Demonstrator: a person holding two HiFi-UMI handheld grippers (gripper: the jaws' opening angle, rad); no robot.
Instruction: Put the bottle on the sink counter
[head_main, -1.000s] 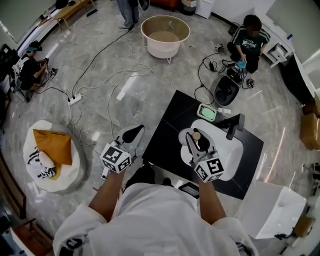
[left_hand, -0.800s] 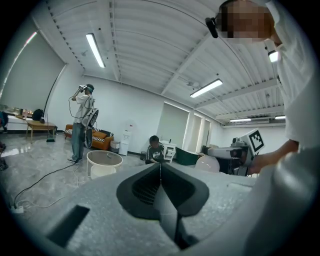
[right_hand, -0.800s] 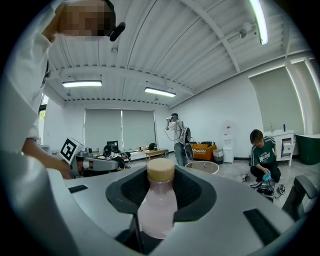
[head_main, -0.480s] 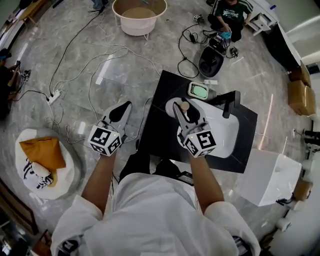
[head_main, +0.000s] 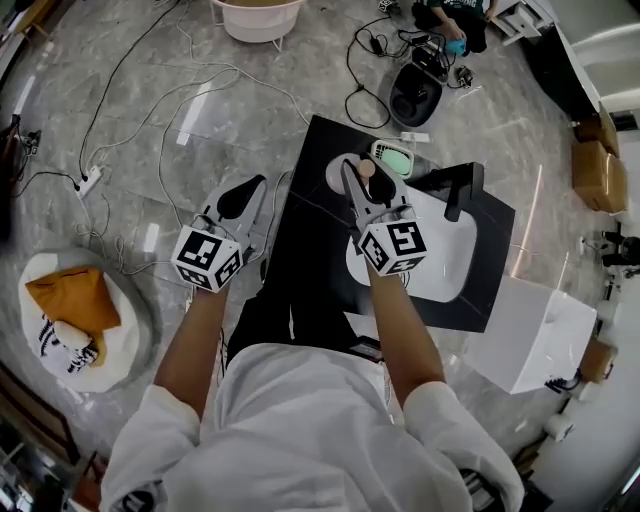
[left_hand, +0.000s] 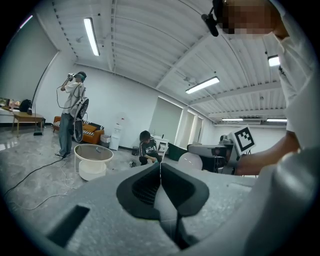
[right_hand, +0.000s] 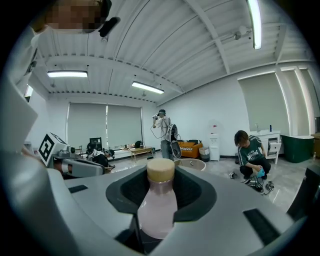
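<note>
View from the rig as I operate it. My right gripper (head_main: 358, 176) holds the bottle (right_hand: 157, 210) between its jaws: the dark pads press on the pale pink body from both sides, and the tan cap (head_main: 366, 170) stands up just past the jaw tips. In the right gripper view the bottle sits upright along the jaws' centre line. Directly below this gripper lies the black sink counter (head_main: 318, 235). The white sink (head_main: 455, 262) spreads beneath it and to its right, and the bottle hangs over the sink's rounded far-left corner. I cannot tell whether the bottle's base touches any surface. The black faucet (head_main: 461, 190) stands to the right of the jaw tips, and a small green-and-white object (head_main: 392, 158) lies just beyond them. My left gripper (head_main: 252, 190) has its jaws closed together with nothing between them. It is well apart from the right gripper, off the counter's left edge, above the grey floor (head_main: 140, 110) and its white cables (head_main: 195, 95).
</note>
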